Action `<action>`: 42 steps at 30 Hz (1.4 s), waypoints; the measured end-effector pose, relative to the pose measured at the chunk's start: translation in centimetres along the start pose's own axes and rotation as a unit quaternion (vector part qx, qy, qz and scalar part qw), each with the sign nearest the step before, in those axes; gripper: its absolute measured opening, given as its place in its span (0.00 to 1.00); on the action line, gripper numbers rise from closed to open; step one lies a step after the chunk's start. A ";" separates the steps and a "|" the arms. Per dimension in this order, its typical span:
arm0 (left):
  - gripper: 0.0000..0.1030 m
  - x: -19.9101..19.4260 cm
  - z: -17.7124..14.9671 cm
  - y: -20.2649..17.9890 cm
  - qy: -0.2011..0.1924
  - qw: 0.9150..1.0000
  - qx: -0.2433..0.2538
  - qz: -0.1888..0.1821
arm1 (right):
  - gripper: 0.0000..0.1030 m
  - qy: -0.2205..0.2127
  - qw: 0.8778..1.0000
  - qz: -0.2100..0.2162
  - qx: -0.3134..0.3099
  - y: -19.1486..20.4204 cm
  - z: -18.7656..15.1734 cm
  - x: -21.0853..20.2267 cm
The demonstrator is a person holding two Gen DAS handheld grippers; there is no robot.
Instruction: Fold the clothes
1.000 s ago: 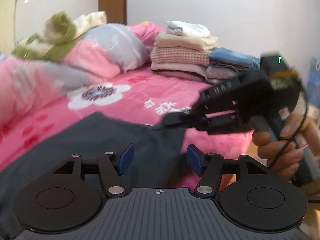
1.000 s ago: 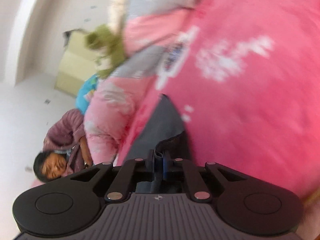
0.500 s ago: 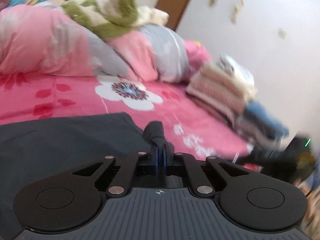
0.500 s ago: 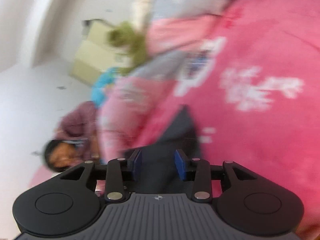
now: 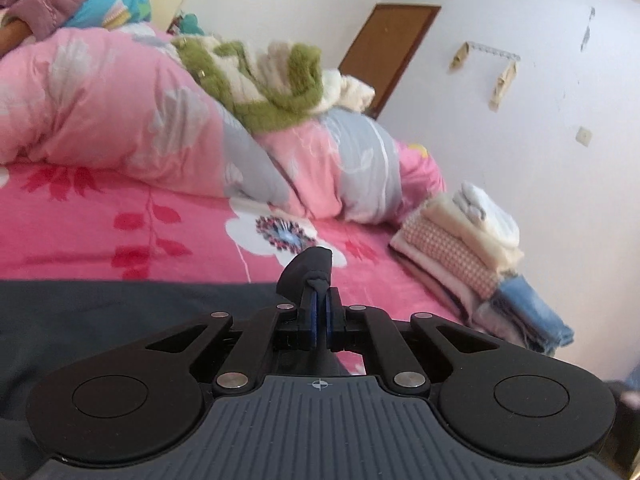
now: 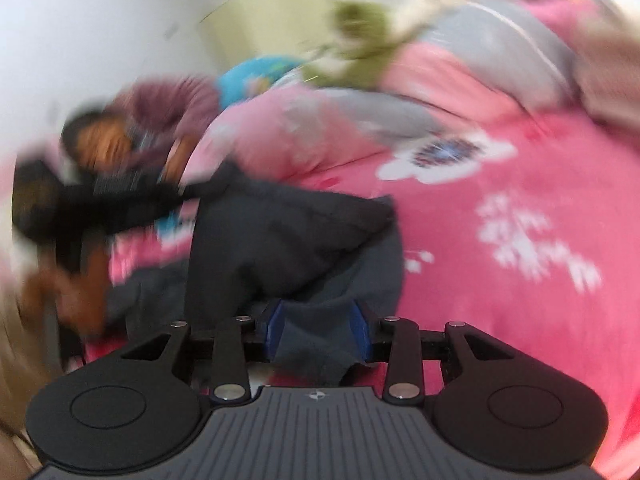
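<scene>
Both tongs: left [image 5: 319,314] pinches dark garment [image 5: 120,312]; right [image 6: 318,330] gapes around it.

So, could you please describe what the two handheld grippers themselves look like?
Both look alike. The left gripper and right gripper have black linkage arms with silver pivot pins, two round black discs and a grey ribbed body bearing a small crosshair mark. The finger pads are blue. No cables or sleeves are clearly visible.
</scene>
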State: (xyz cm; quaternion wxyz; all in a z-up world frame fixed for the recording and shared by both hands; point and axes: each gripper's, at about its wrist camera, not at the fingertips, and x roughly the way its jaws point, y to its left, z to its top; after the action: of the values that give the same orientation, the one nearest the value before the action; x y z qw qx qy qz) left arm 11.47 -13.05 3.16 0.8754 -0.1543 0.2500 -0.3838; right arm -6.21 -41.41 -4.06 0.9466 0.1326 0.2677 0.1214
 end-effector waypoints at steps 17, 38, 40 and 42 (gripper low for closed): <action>0.02 -2.1 1.9 0.3 -0.040 0.999 0.012 0.013 | 0.38 0.078 0.977 0.046 0.193 -3.1 -2.7 -0.4; 0.05 -0.9 -0.8 -2.5 0.019 0.997 0.050 -0.053 | 0.01 0.015 0.945 -0.003 0.327 -8.3 -3.5 -1.3; 0.05 -1.8 -1.3 -2.2 0.025 0.997 0.058 -0.048 | 0.01 0.008 0.949 -0.031 0.314 -8.0 -3.5 -1.8; 0.07 -3.0 -1.8 -1.7 0.031 0.997 0.062 -0.040 | 0.03 0.001 0.952 -0.058 0.301 -7.8 -3.4 -2.2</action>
State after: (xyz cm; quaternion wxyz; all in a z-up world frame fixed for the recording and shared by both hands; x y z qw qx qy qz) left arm 7.71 -12.08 3.38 0.8591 -0.0975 0.2462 -0.4380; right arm -8.60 -48.75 -8.29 0.8681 0.3952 0.2998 -0.0201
